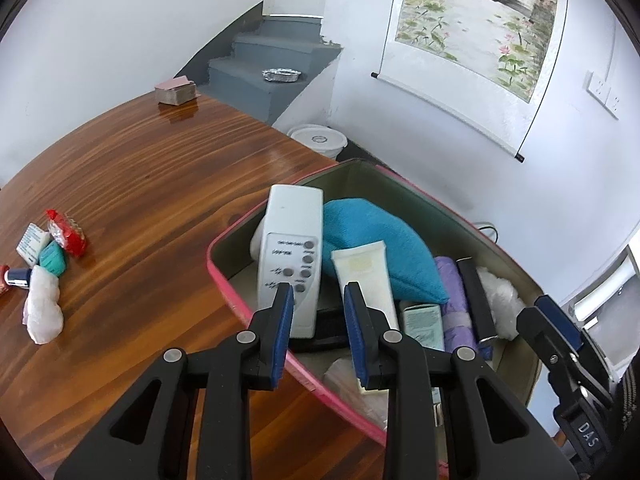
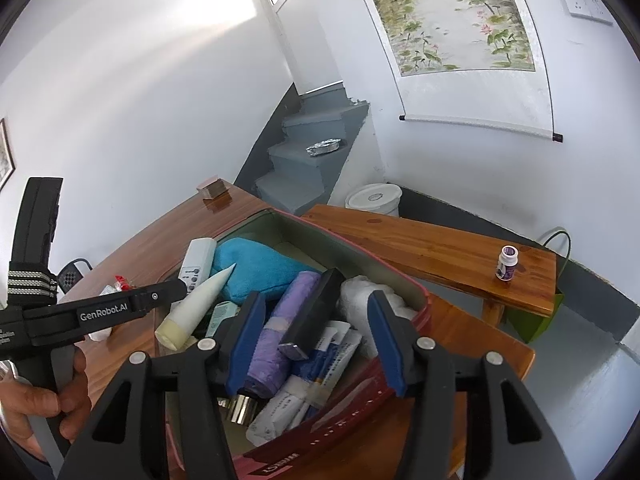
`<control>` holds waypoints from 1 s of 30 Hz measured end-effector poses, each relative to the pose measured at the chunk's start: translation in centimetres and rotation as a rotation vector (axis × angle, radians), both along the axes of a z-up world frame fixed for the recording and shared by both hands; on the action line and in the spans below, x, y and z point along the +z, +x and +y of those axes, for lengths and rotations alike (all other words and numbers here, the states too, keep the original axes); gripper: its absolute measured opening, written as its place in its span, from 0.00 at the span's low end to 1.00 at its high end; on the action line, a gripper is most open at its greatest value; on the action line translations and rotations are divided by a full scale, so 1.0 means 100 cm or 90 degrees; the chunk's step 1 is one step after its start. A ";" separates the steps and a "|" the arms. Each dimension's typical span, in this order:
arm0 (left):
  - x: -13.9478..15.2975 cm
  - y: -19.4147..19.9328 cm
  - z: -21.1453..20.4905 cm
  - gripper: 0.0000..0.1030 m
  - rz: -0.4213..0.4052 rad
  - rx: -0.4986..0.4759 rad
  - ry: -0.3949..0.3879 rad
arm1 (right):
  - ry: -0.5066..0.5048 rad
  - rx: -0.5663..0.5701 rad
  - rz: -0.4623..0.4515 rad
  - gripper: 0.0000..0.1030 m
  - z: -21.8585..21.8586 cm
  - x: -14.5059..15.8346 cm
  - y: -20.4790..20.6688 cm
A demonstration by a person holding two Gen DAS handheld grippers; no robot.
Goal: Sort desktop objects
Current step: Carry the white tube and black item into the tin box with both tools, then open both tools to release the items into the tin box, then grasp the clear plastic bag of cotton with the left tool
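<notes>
We are hovering both grippers over the pink box point(image 1: 224, 276) on the worktop point(image 1: 140, 184); left gripper point(image 1: 318, 300) spread and empty above the white remote point(image 1: 290, 248), right gripper point(image 2: 316, 312) spread, pinching nothing, over the purple roll point(image 2: 280, 320).

Black plastic tools point(image 1: 319, 296) point(image 2: 316, 312) with ribbed blue pads point(image 1: 283, 328), silver rivets, "GenRobot.AI" and "DAS" lettered in white; black strap point(image 2: 30, 280) with grey-white stripes.
</notes>
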State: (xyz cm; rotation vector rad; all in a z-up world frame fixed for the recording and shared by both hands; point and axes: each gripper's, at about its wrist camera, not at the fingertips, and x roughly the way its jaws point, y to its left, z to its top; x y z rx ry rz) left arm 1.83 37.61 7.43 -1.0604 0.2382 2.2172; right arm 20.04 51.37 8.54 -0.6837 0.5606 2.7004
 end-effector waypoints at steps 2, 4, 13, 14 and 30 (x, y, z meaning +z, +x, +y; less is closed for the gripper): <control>0.000 0.001 -0.003 0.28 0.000 0.000 -0.002 | 0.004 0.004 0.001 0.59 -0.004 0.002 0.000; 0.000 0.001 -0.008 0.28 -0.005 -0.003 0.007 | 0.006 0.006 0.004 0.61 -0.008 0.004 -0.001; 0.000 -0.013 -0.043 0.29 -0.029 0.041 0.023 | 0.024 0.032 0.012 0.69 -0.033 0.014 -0.007; 0.000 -0.016 -0.049 0.29 -0.033 0.050 0.026 | 0.026 0.037 0.012 0.70 -0.037 0.015 -0.008; -0.008 -0.069 -0.153 0.47 -0.011 0.214 0.013 | 0.048 0.152 -0.007 0.77 -0.109 0.014 -0.045</control>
